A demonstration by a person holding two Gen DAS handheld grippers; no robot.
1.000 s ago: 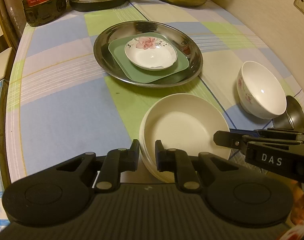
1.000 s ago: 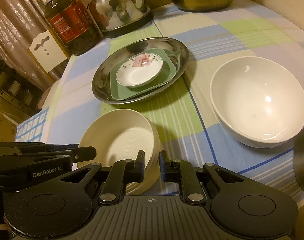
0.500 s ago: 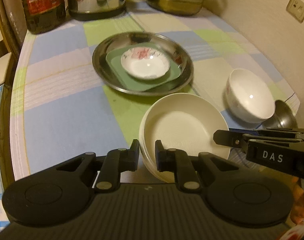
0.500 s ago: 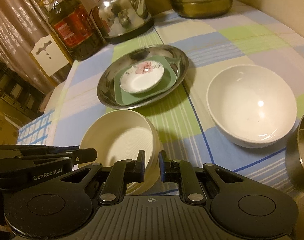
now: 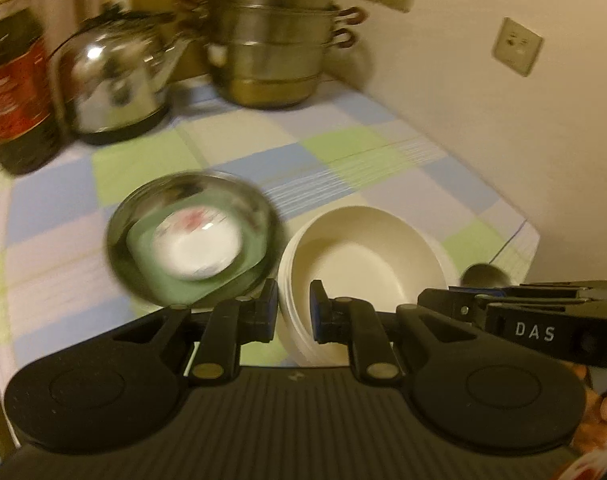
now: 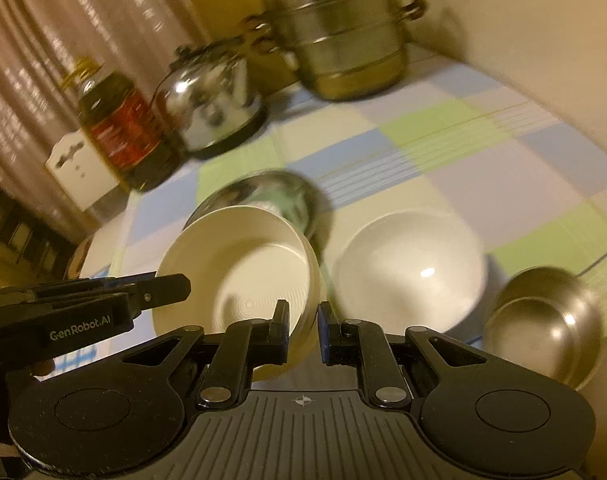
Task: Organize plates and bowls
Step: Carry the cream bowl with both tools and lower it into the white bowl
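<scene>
- Left gripper [image 5: 293, 312] and right gripper [image 6: 303, 330] each clench opposite rims of the cream plate stack [image 5: 363, 264], held tilted above the bench [image 5: 343, 152].
- Only the right wrist view shows the white bowl [image 6: 411, 268]; steel bowl [image 6: 543, 324] beside it.
- Beyond: steel tray [image 5: 143, 216], kettle [image 5: 115, 80], steamer pot [image 5: 275, 44].

From the right gripper [image 6: 303, 328], the stacked plates [image 6: 239, 264] lie just ahead-left, the bowl [image 6: 411, 268] ahead-right, the metal dish [image 6: 543, 320] farther right, the steamer pot [image 6: 339, 32] far behind.
</scene>
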